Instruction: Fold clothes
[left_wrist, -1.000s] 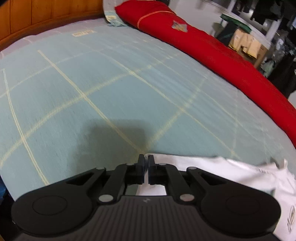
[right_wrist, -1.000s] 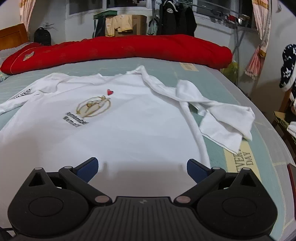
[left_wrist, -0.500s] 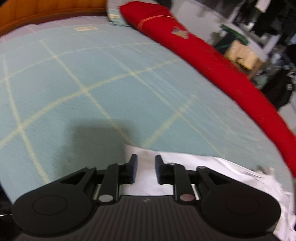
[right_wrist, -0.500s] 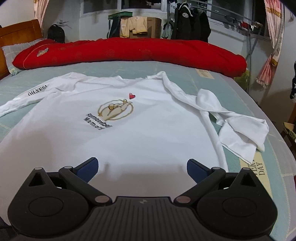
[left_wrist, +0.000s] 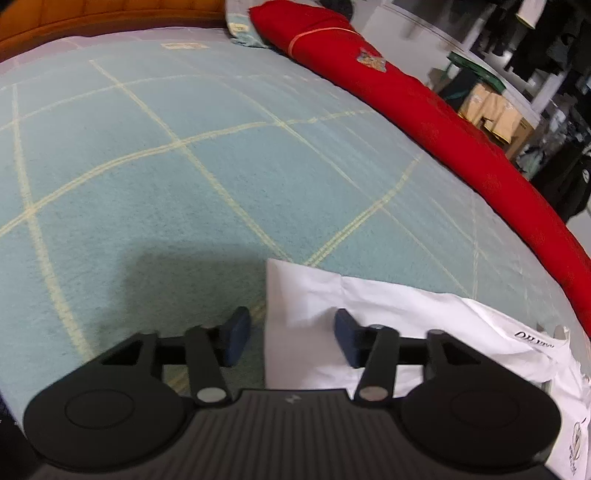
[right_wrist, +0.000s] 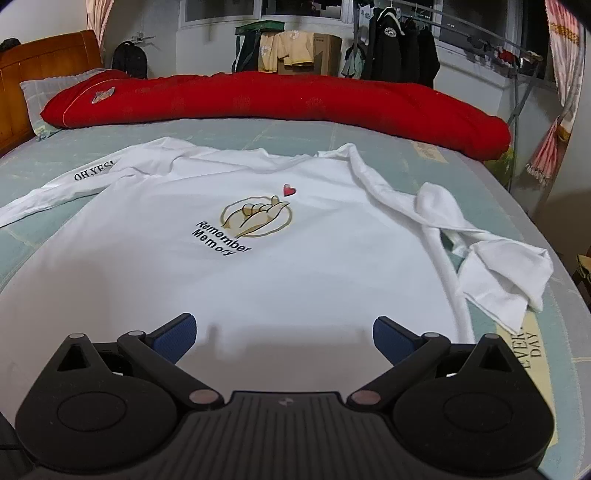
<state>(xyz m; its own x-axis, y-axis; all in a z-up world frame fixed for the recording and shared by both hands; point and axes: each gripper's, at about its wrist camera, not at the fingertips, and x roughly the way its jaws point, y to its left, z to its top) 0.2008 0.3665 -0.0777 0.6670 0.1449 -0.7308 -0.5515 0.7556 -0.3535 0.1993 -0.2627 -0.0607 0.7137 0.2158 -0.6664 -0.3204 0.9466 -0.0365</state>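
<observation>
A white long-sleeved shirt (right_wrist: 258, 258) with a hand-and-heart print lies face up, spread flat on the bed. Its left sleeve (left_wrist: 388, 314) stretches out straight, and the cuff end lies between the fingers of my left gripper (left_wrist: 291, 338), whose jaws are opening; the pads do not press on the cloth. The other sleeve (right_wrist: 491, 266) lies crumpled at the shirt's right side. My right gripper (right_wrist: 284, 334) hovers wide open over the shirt's hem with nothing between its fingers.
The bed has a pale green checked blanket (left_wrist: 184, 166). A long red quilt (right_wrist: 295, 99) is rolled along the far side, with a pillow (right_wrist: 40, 96) and wooden headboard (right_wrist: 44, 62) at the left. Hanging clothes and boxes stand beyond the bed.
My left gripper went from shut on the sleeve cuff to half open and sank lower; the cuff now lies flat on the blanket. The right view shifted slightly, its gripper still wide open.
</observation>
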